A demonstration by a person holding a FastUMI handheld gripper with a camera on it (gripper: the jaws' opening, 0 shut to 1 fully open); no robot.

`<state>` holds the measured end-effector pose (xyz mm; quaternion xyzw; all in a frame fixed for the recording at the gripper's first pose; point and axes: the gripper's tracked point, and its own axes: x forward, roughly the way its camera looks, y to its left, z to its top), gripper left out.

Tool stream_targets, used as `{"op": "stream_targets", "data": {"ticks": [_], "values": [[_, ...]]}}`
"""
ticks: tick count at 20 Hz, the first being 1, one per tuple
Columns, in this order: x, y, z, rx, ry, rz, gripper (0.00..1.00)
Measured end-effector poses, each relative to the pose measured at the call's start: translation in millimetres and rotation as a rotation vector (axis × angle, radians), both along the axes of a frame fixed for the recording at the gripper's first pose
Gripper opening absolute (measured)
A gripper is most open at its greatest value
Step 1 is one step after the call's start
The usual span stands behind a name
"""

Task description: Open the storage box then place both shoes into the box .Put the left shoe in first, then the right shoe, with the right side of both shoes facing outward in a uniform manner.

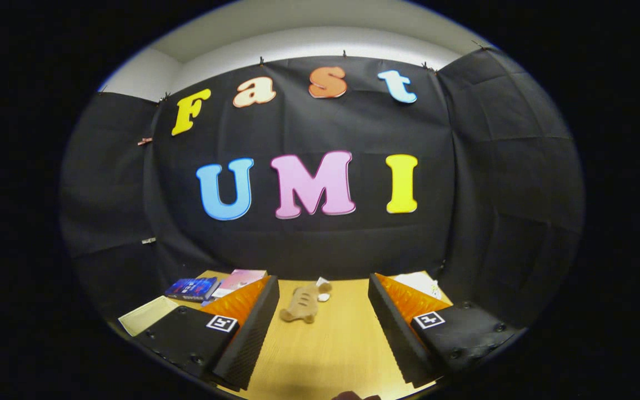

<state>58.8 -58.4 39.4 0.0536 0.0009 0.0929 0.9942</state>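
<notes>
1. Nearest to us, the gripper (323, 333) is released: its two fingers stand wide apart with only bare wooden table (331, 355) between them, grasping nothing.

2. We take the tan shoe (301, 304) as our landmark. It lies on the table just ahead of the fingers, in the gap between them and closer to the left finger.

3. Its long axis appears to run from near-left to far-right, away from us and slightly across. One end sits close to us and the other, with a small white piece (323, 296) just beside it, lies farther off. We cannot tell toe from heel, nor whether it is the left or right shoe.

4. Farther than the shoe and off to its left we see a dark blue book (191, 288) and a pink book (238, 280); nearer on that side lies a pale sheet of paper (145, 315). To the shoe's right, a white paper (417, 282) rests at the table's back.

5. What could go wrong, as we judge it: grabbing this shoe before the storage box is open would break the order, and misreading the shoe's side or heading would leave the pair facing unevenly.
</notes>
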Motion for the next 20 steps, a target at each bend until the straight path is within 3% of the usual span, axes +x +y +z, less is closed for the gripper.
{"op": "stream_targets", "data": {"ticks": [7, 15, 20], "values": [[-13.2, -23.9, -0.6, 0.038, -0.048, 0.043, 0.99], [-24.8, -32.3, -19.8, -0.076, -0.044, -0.061, 0.99], [-37.1, -22.5, -11.7, -0.104, -0.058, -0.08, 0.99]]}}
